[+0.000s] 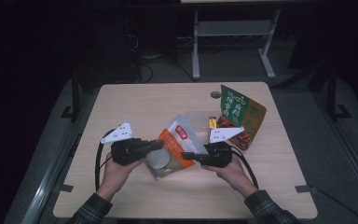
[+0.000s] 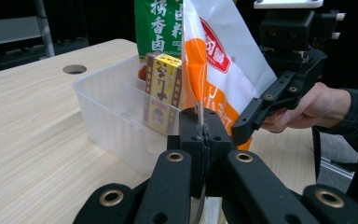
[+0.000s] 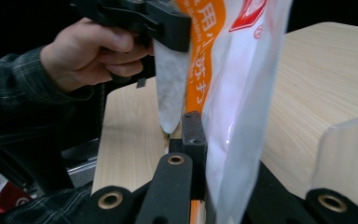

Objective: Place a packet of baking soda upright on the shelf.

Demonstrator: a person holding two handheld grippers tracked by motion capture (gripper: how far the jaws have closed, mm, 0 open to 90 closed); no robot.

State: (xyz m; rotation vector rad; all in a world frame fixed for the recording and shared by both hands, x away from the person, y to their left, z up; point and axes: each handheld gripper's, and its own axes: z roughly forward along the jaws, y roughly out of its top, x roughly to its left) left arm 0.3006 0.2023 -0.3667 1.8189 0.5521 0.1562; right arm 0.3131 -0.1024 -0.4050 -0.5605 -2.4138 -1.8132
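Orange-and-white snack pouch (image 1: 177, 147), pinched edge-on by both closed grippers, left gripper (image 1: 154, 145) and right gripper (image 1: 189, 155), may slip or tear if they pull apart.

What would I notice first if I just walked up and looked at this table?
Probably the orange and white bag in the middle of the table, pinched from both sides by the left hand-held gripper and the right hand-held gripper. Just behind it sits a clear plastic box with a yellow packet and a green bag.
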